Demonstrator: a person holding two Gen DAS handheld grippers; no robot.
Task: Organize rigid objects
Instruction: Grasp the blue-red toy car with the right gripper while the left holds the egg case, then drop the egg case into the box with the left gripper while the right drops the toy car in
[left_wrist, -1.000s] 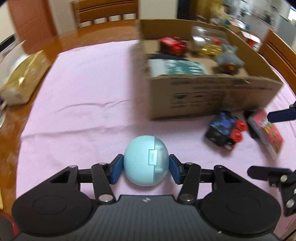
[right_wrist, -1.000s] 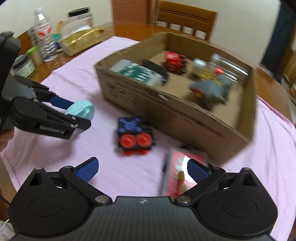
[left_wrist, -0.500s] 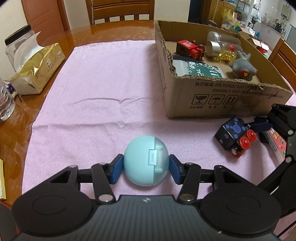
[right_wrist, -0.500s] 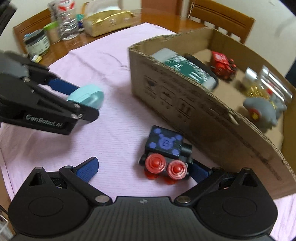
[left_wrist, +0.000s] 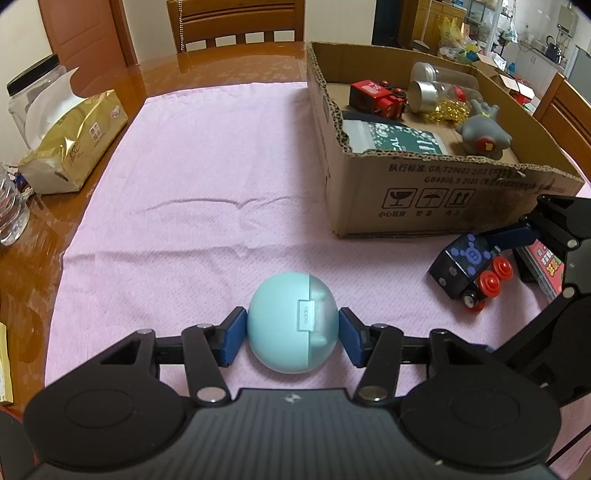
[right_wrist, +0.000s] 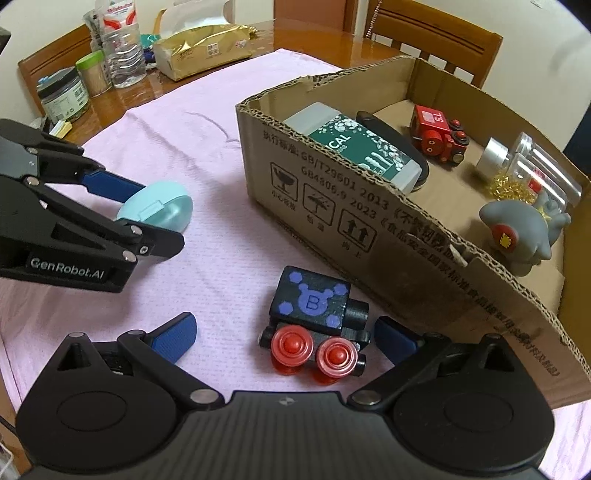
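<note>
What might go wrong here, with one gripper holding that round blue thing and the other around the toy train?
1. The smooth round blue case is pinched only at its sides by the left gripper, so it may slip out.
2. The right gripper is open around the black toy train, right beside the cardboard box; closing could bump that wall.

Pastels on pink, toys in red, black and grey

The cloth is pale pink with a fine woven texture; the round case is light blue. The toy train is black with purple hexagons, a purple "B" and red wheels. The cardboard box is brown with black print; inside it, a red train and a grey figure.
</note>
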